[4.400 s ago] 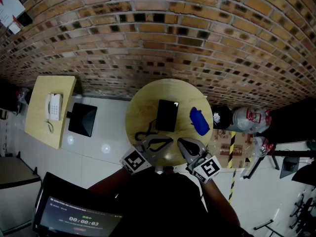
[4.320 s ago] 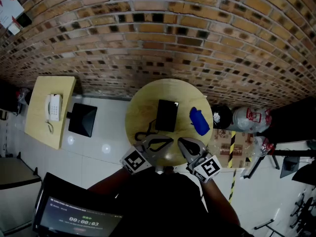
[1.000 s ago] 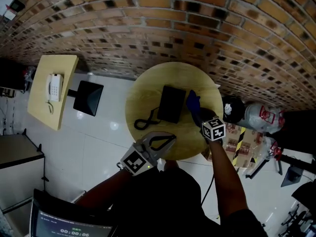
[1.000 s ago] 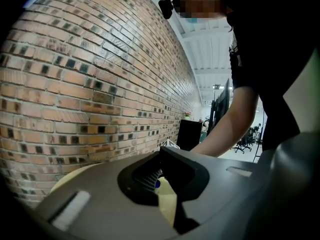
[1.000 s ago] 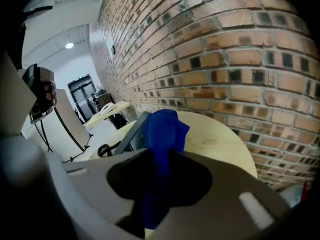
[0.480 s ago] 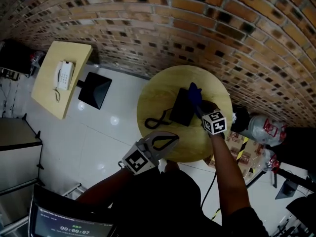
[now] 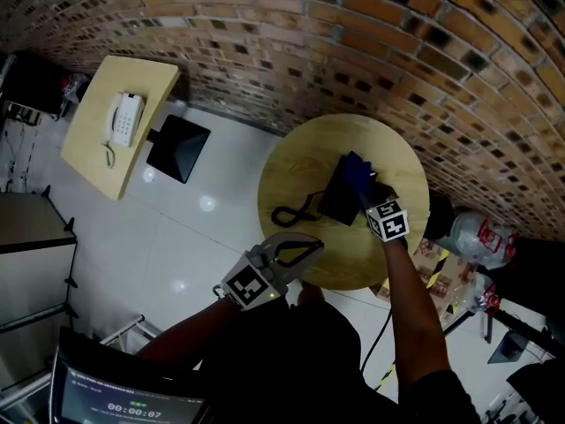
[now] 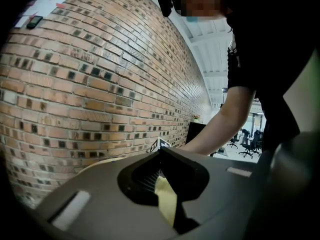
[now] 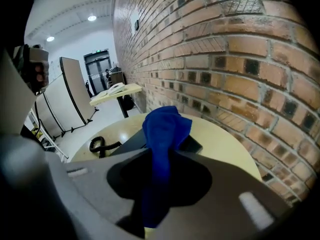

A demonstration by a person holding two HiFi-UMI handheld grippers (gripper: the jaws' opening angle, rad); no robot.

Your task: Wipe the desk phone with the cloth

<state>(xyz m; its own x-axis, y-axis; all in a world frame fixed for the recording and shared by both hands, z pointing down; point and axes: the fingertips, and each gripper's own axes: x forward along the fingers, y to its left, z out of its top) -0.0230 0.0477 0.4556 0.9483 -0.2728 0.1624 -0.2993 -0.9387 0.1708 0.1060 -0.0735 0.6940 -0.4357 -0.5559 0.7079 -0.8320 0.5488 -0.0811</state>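
A black desk phone (image 7: 334, 194) lies on the round wooden table (image 7: 300, 170), its coiled cord (image 7: 291, 215) trailing left. My right gripper (image 7: 364, 191) is over the phone's right side, shut on a blue cloth (image 7: 357, 171). In the right gripper view the blue cloth (image 9: 163, 131) stands bunched up from between the jaws, with the phone (image 9: 134, 140) behind it. Whether the cloth touches the phone I cannot tell. My left gripper (image 7: 311, 247) hangs at the table's near edge, jaws together with nothing in them.
A brick wall (image 7: 371, 34) curves behind the table. A yellow side table (image 7: 97, 148) with a white phone (image 7: 124, 118) stands at the left, a black square stand (image 7: 179, 147) beside it. Bottles and clutter (image 7: 472, 232) crowd the floor right of the round table.
My right gripper has left the table's near edge, taken the blue cloth from the table's right side, and carried it over the phone. The left gripper has stayed put.
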